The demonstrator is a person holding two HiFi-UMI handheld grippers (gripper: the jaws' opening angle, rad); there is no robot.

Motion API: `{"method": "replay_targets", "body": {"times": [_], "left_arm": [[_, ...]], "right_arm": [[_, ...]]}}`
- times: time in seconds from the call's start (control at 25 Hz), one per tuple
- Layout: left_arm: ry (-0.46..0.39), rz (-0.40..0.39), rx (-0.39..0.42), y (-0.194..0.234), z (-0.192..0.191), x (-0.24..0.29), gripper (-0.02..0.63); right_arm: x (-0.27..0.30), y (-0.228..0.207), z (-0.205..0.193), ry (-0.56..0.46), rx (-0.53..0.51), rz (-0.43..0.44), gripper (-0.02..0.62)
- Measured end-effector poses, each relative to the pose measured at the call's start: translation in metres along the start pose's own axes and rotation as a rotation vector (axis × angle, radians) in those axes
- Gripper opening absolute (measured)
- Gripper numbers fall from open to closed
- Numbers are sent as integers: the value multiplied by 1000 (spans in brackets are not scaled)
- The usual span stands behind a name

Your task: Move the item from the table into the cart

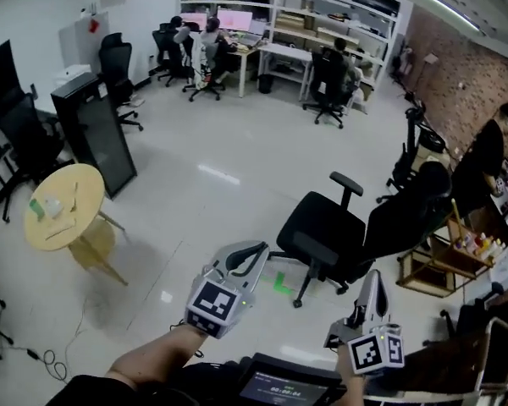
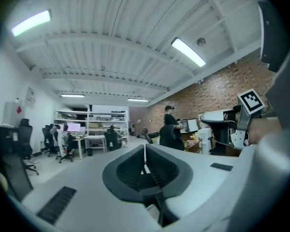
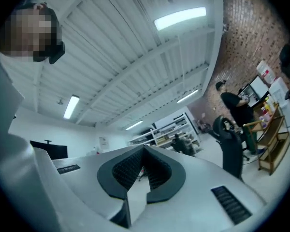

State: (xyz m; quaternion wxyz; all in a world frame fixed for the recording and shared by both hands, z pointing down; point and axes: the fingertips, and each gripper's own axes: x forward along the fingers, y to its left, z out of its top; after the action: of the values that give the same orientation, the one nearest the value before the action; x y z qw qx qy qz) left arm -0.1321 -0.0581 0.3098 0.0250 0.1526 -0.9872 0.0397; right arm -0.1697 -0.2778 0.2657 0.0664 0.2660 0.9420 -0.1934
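Note:
A round yellow table (image 1: 76,222) stands at the left in the head view, with a small green thing (image 1: 37,209) and a pale thing (image 1: 54,205) on it, too small to name. My left gripper (image 1: 261,250) hangs over the bare floor, far from the table, its jaws together with nothing between them; its own view shows the tips (image 2: 144,149) met. My right gripper (image 1: 374,276) is at the lower right, shut and empty, tips (image 3: 144,151) touching. A metal tube frame (image 1: 498,345) at the bottom right corner may be the cart; most of it is cut off.
A black office chair (image 1: 322,227) stands just beyond both grippers, a second dark chair (image 1: 411,214) behind it. A wooden shelf unit with bottles (image 1: 457,256) is at the right. A black cabinet (image 1: 97,129) stands behind the table. People sit at desks at the back. Cables (image 1: 42,358) lie on the floor.

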Motion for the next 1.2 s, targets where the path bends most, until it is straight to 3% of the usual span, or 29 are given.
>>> {"method": "replay_targets", "body": {"times": [0.2,0.36,0.48,0.84,1.0,1.2], "left_arm": [[37,300,27,131,-22,-54,17],[45,494,-21,185,-31,-107,18],[63,625,-14,240,-44,-173,17],[85,878,-75,431,-95,-376,38],[94,946,-74,506,-117,-444,63],[93,1094,-92,600,-141,-516,85]], "right_arm": [[120,96,-78,79,65,272,0],[162,164,-116,157,112,446,0],[181,246,-159,212,135,570,0],[223,511,-284,297,151,798,0],[240,613,-338,336,149,883,0],[276,730,-410,410,143,1012,0]]}}
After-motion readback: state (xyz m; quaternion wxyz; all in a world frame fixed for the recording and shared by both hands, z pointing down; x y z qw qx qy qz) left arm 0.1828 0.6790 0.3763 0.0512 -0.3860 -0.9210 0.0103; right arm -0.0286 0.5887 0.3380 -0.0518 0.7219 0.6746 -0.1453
